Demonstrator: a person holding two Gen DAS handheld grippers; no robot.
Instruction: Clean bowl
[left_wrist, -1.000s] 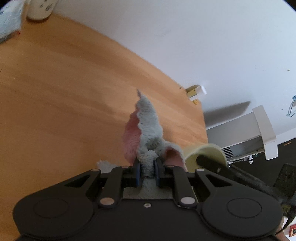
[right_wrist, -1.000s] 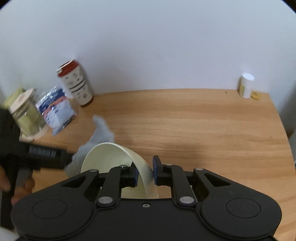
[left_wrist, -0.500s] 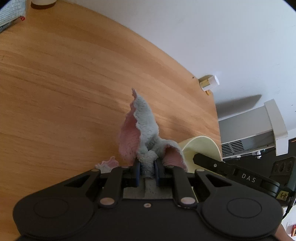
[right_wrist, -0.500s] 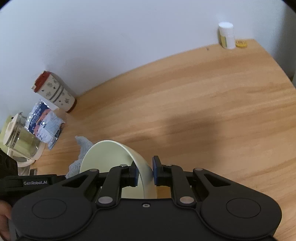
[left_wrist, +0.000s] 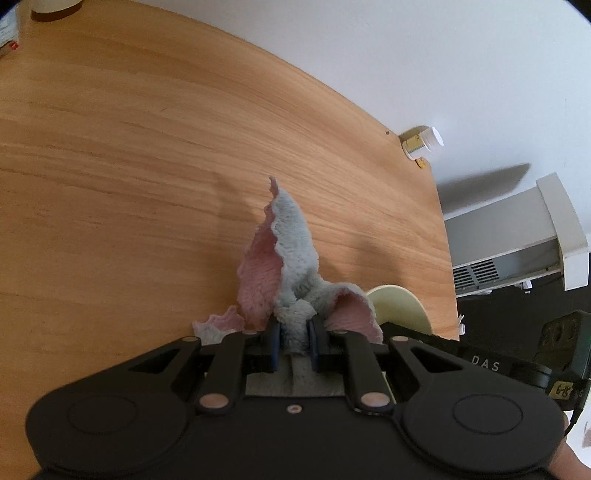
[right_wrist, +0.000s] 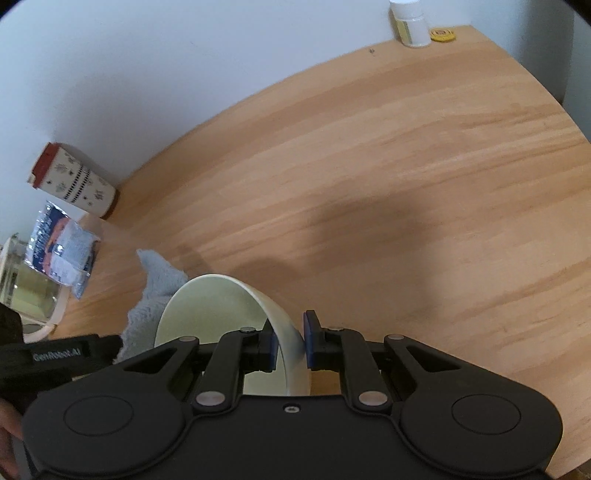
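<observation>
Pale cream and smooth, the round bowl (right_wrist: 221, 314) is tilted on its side above the light wooden tabletop (right_wrist: 406, 184), its opening turned toward the left gripper. The right gripper (right_wrist: 290, 341) grasps it by the rim: one blue pad sits inside the bowl, the other (right_wrist: 309, 339) presses the outer wall, and the rim wall fills the narrow gap between them. In the left wrist view only a slice of the bowl (left_wrist: 399, 306) shows, just right of the cloth and partly behind the dark body of the right gripper.

The left gripper (left_wrist: 293, 345) is clenched on a fluffy grey-and-pink cleaning cloth (left_wrist: 291, 258). Its blue pads pinch a bunched fold, and the loose ends rise ahead of the fingers, one tall flap with a pink inner face and a smaller curled flap at the right. From the right wrist view the cloth lies just beside the bowl's left rim; whether it touches cannot be told.

At the table's far edge, against the white wall, stand a small white-capped bottle (right_wrist: 410, 22) and, well apart, a patterned paper cup with a red lid (right_wrist: 74, 184).
</observation>
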